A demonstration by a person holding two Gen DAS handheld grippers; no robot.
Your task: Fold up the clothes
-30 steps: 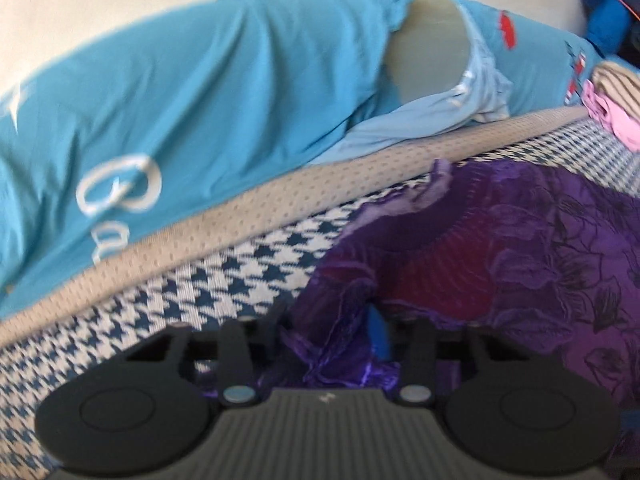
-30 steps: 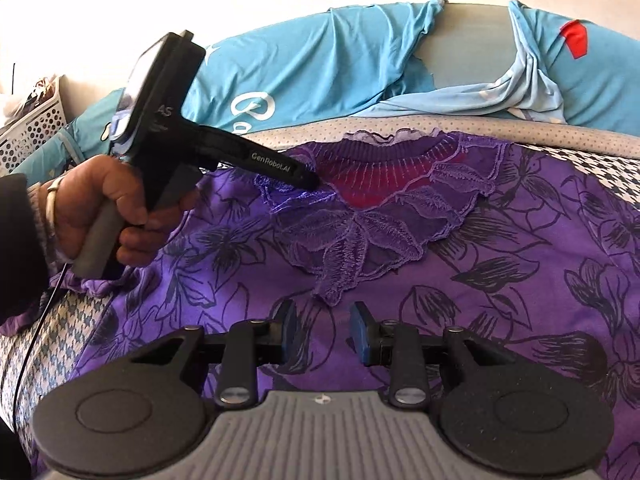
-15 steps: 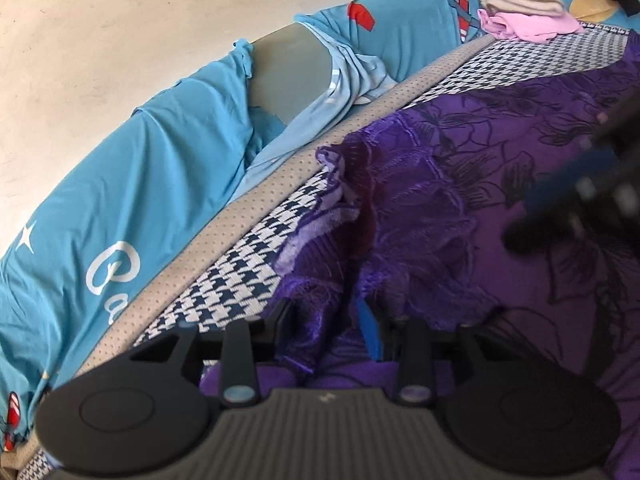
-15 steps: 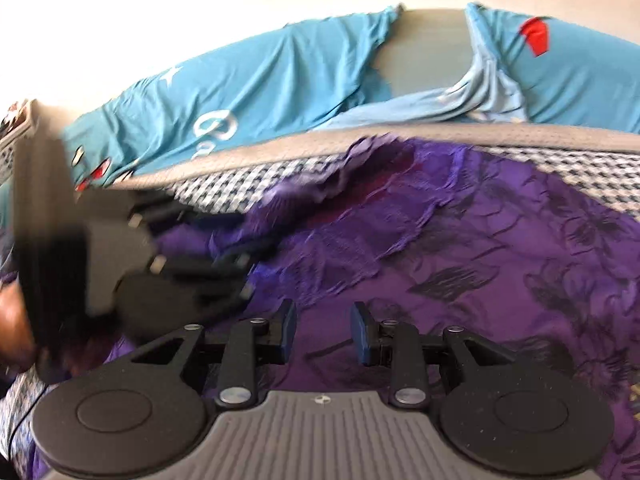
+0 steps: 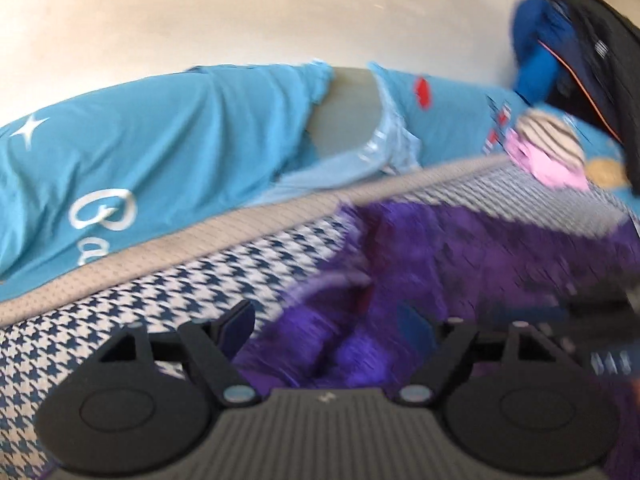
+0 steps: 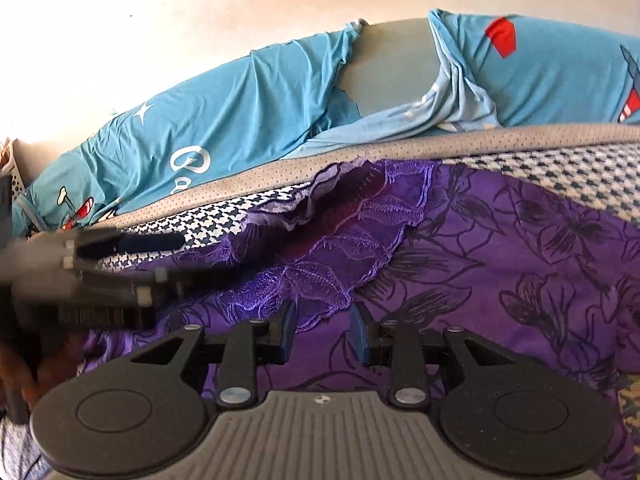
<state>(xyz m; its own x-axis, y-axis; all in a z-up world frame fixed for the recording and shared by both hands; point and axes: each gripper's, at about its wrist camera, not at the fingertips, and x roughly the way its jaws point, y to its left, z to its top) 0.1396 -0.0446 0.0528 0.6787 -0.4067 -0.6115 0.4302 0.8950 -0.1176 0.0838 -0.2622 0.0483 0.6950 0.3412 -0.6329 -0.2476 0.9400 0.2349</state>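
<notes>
Here the left claw is opening, purple garment loose between its fingers; the right claw, part-open, holds nothing. The released fold could be sprung back, undone by bunched lace.

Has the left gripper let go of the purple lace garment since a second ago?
Yes. Left gripper is opening off the purple lace garment, over the houndstooth cover.

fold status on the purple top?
Done: left side of the purple top looks turned in, lace collar bunched. In hand: nothing; left gripper jaws are opening with cloth loose between them, right gripper hovers part open, gripping nothing. Left: remaining folds; the pink pile looks unfolded.
</notes>
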